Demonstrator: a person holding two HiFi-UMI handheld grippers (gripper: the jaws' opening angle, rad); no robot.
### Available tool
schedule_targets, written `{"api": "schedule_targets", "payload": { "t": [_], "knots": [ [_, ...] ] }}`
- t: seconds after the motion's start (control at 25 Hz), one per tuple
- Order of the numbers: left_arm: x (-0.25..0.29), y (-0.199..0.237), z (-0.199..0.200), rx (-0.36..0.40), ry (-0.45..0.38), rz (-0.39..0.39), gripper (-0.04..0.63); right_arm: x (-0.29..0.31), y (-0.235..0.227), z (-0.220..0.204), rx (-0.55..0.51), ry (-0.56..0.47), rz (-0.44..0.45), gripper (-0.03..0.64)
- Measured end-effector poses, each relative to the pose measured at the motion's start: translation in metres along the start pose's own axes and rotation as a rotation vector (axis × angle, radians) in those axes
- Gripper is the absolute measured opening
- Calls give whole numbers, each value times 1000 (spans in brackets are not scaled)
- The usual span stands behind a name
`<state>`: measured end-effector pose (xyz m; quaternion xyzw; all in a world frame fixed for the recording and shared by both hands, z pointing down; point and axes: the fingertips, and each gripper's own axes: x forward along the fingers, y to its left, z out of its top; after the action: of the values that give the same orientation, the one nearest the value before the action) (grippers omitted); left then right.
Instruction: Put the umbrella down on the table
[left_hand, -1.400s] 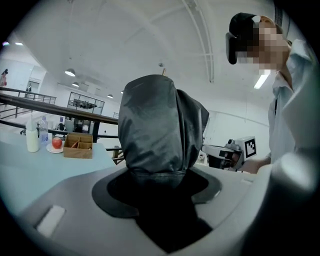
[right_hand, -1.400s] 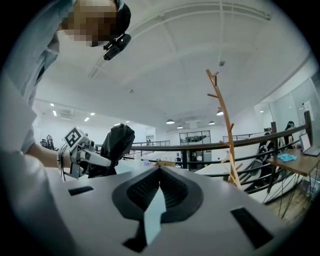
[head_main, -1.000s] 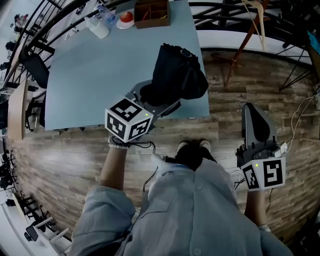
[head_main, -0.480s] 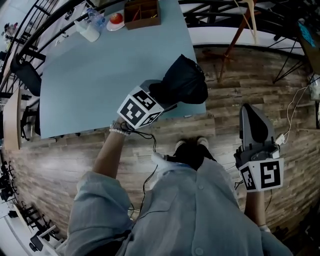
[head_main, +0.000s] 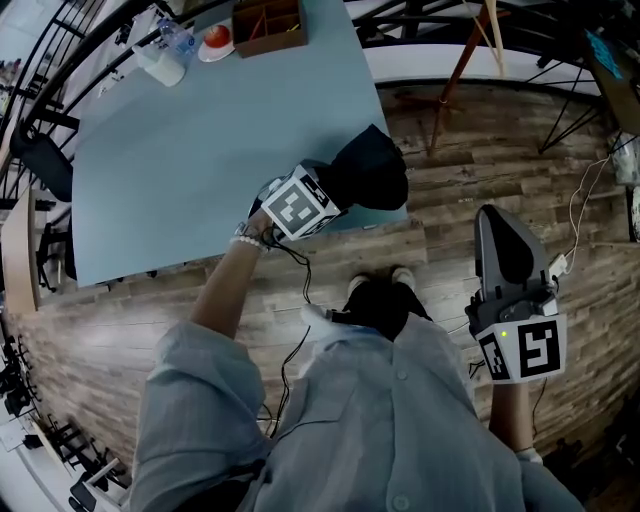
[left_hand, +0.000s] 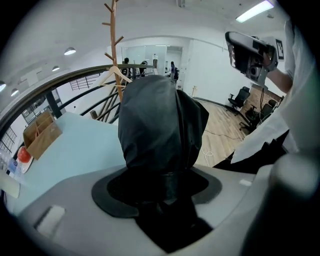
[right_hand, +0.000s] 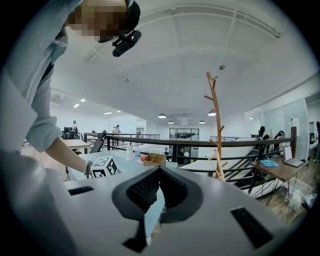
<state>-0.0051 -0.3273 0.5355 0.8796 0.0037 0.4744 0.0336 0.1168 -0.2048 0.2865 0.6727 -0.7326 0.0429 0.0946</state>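
A black folded umbrella (head_main: 370, 168) is over the near right corner of the light blue table (head_main: 180, 170), partly past its right edge. My left gripper (head_main: 335, 190) is shut on the umbrella's near end and tilts downward. In the left gripper view the umbrella (left_hand: 160, 120) fills the gap between the jaws of my left gripper (left_hand: 160, 182), with the table (left_hand: 75, 150) behind it. Whether the umbrella touches the tabletop I cannot tell. My right gripper (head_main: 508, 250) hangs over the wood floor to the right, apart from the table. Its jaws are shut with nothing in them, as the right gripper (right_hand: 159, 172) view shows.
At the table's far edge stand a wooden box (head_main: 268, 22), a red fruit on a plate (head_main: 217, 38) and a white cup with a bottle (head_main: 160, 62). A wooden coat stand (head_main: 470, 45) and black railing lie beyond the table's right side.
My left gripper has sunk toward the table with the umbrella, which now sits lower over the near right corner. The right gripper has stayed where it was.
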Motion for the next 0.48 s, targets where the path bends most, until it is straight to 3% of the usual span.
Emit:
{"api": "schedule_targets", "payload": {
  "t": [0.48],
  "knots": [
    [51,3,-47,89,256,-39,262,-12,-6,-8,10,28,-48,0]
  ]
}}
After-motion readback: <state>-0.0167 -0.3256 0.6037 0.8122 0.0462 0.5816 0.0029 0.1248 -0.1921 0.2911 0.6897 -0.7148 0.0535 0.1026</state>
